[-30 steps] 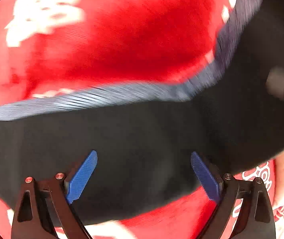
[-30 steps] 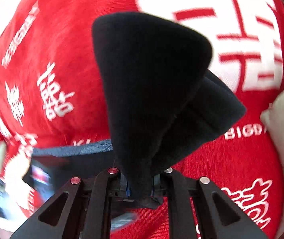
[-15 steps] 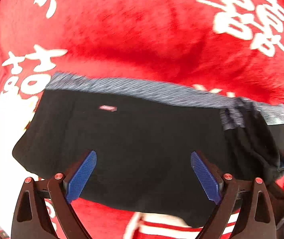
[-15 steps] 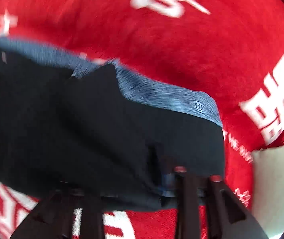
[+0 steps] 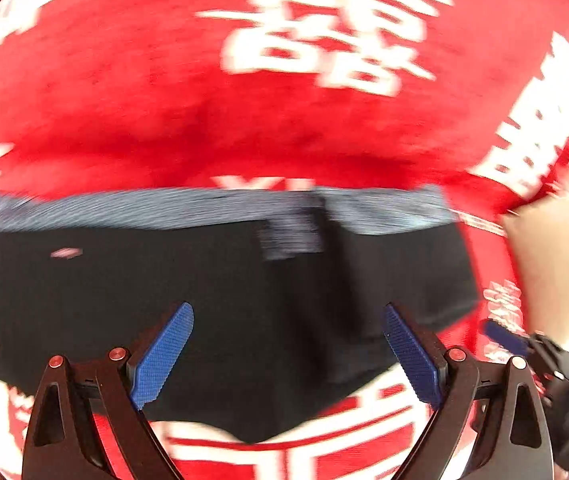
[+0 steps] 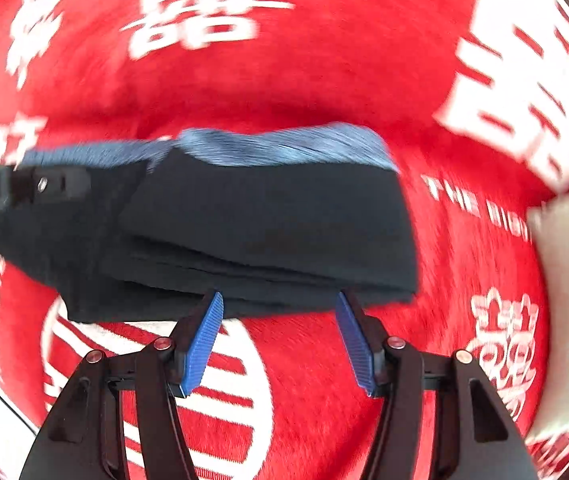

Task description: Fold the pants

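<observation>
Left wrist view, garment: the black pants (image 5: 220,312) lay flat on the red blanket (image 5: 132,92), with the grey-blue waistband (image 5: 156,208) along the far edge and one side folded over into a thicker stack on the right of this view.
Left wrist view, jaws: the left gripper (image 5: 288,354) stood wide above the cloth, with nothing pinched between its blue pads (image 5: 162,356).
Left wrist view, neighbour: the tip of the right gripper (image 5: 524,348) showed at the right edge, just beside the pants.
Right wrist view, garment: the folded stack of the pants (image 6: 268,224) lay just beyond the fingertips, its layered near edge facing the camera.
Right wrist view, jaws: the right gripper (image 6: 278,340) was opening, its pads clear of the cloth and nothing between them.
Right wrist view, surroundings: a pale cushion-like object (image 6: 568,300) sat at the right, apart from the pants.
Step in hand, judged: release of the folded-over side and preparation for the following fold.
Advice: the right jaws should draw off without dragging the top layer; the next grip should take all layers at the near edge; corners should be matched to the waistband before pressing flat.
</observation>
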